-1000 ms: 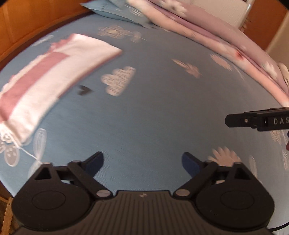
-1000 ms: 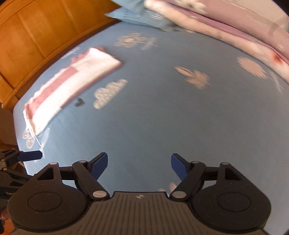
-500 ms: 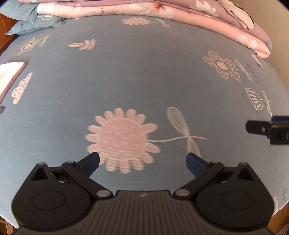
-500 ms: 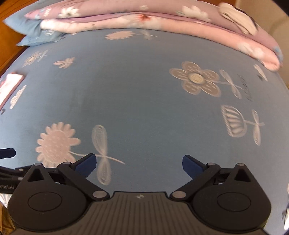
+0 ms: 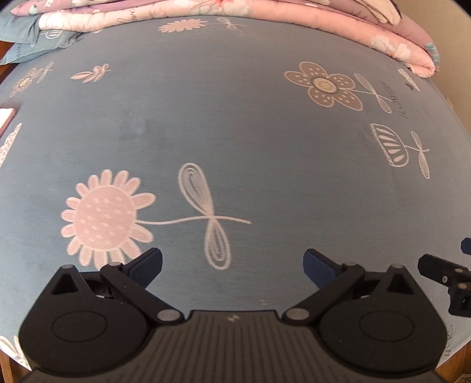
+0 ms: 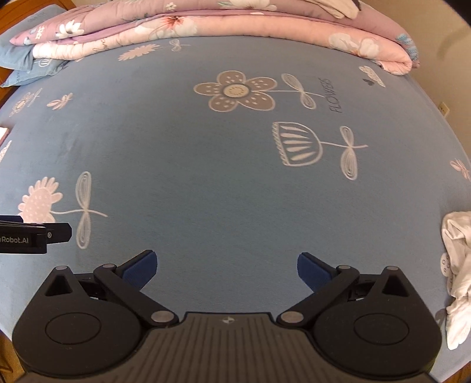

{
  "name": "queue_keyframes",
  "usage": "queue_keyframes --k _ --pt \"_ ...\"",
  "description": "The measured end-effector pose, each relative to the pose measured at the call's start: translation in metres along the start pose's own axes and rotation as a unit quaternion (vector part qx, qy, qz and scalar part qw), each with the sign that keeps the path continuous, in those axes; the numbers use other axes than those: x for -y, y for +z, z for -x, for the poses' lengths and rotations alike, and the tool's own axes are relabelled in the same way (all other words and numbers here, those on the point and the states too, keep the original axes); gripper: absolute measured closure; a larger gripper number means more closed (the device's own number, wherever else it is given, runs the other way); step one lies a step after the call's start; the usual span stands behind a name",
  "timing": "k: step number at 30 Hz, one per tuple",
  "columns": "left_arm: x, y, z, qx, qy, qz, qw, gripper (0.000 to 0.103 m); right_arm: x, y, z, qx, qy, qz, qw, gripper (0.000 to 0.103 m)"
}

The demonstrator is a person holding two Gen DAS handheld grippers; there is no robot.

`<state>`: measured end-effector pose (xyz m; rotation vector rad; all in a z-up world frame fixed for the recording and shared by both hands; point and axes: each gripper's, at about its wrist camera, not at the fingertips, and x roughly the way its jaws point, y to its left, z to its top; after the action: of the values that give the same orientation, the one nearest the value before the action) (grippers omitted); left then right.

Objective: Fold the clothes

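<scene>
A crumpled white garment [image 6: 457, 274] lies at the right edge of the bed in the right wrist view. A folded white and pink cloth [image 5: 6, 116] shows only as a corner at the far left; it also shows in the right wrist view [image 6: 3, 132]. My left gripper [image 5: 232, 262] is open and empty above the blue sheet near a pink flower print. My right gripper [image 6: 225, 266] is open and empty, left of the white garment. Each gripper shows at the edge of the other's view.
The blue flower-print bed sheet [image 5: 235, 132] fills both views. A folded pink quilt [image 6: 220, 26] lies along the far side. A blue pillow [image 5: 26, 44] sits at the far left. The bed's right edge drops off by a beige wall [image 6: 441, 44].
Both grippers have swung right across the bed. The folded white and pink cloth has slid to the far left edge. The crumpled white garment has come into the right wrist view.
</scene>
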<state>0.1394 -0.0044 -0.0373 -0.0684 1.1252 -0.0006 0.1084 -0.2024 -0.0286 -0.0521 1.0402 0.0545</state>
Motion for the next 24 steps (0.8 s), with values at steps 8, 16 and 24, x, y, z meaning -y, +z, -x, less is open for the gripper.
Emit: queue_keyframes --k 8,16,24 --pt "0.02 -0.002 -0.011 0.015 0.027 -0.016 0.9994 0.002 0.016 -0.005 -0.012 0.014 -0.005 -0.031 0.999 0.0" --pt "0.024 0.0 -0.02 0.018 0.028 -0.019 0.9993 0.001 0.011 0.003 -0.025 0.027 -0.02 -0.04 0.999 0.0" --pt "0.017 -0.003 -0.025 0.001 0.034 -0.012 0.9994 0.001 -0.005 0.005 -0.027 0.016 -0.016 -0.043 0.999 0.0"
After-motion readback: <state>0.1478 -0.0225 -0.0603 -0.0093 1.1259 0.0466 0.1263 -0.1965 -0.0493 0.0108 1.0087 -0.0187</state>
